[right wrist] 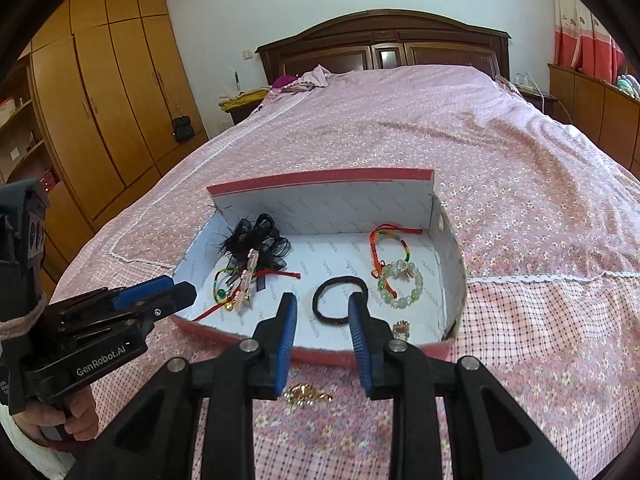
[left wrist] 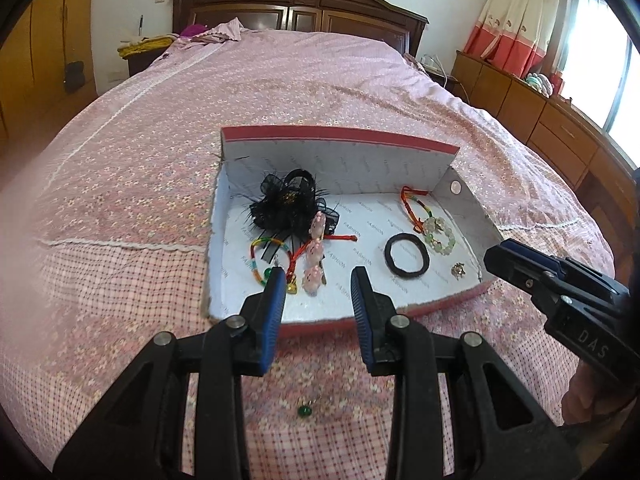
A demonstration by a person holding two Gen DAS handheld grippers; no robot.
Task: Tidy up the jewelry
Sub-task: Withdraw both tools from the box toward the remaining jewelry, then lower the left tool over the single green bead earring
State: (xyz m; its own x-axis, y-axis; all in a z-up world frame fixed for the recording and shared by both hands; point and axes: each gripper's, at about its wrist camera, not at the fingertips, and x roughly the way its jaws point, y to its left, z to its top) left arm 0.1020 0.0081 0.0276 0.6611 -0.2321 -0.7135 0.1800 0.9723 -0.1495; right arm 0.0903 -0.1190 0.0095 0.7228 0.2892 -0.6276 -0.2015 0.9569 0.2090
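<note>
A shallow red-edged box [left wrist: 440,148] [right wrist: 320,178] lies on the pink bedspread. It holds a black feathered hair piece [left wrist: 286,198] [right wrist: 256,240], a pink bead clip [left wrist: 314,256], colourful cord bracelets [left wrist: 412,206] [right wrist: 390,240], a green bead bracelet [left wrist: 440,234] [right wrist: 402,284], a black hair tie [left wrist: 406,256] [right wrist: 340,294] and a small gold charm [left wrist: 458,270] [right wrist: 401,329]. My left gripper [left wrist: 320,280] [right wrist: 176,288] is open and empty at the box's near edge. My right gripper [right wrist: 322,306] [left wrist: 500,256] is open and empty over the near edge. A green bead piece [left wrist: 306,411] and a gold chain [right wrist: 306,394] lie on the bedspread below the grippers.
The bed [right wrist: 440,128] stretches back to a dark wooden headboard [right wrist: 384,40]. A wooden wardrobe [right wrist: 100,100] stands left, and low cabinets [left wrist: 540,112] run under the window at right.
</note>
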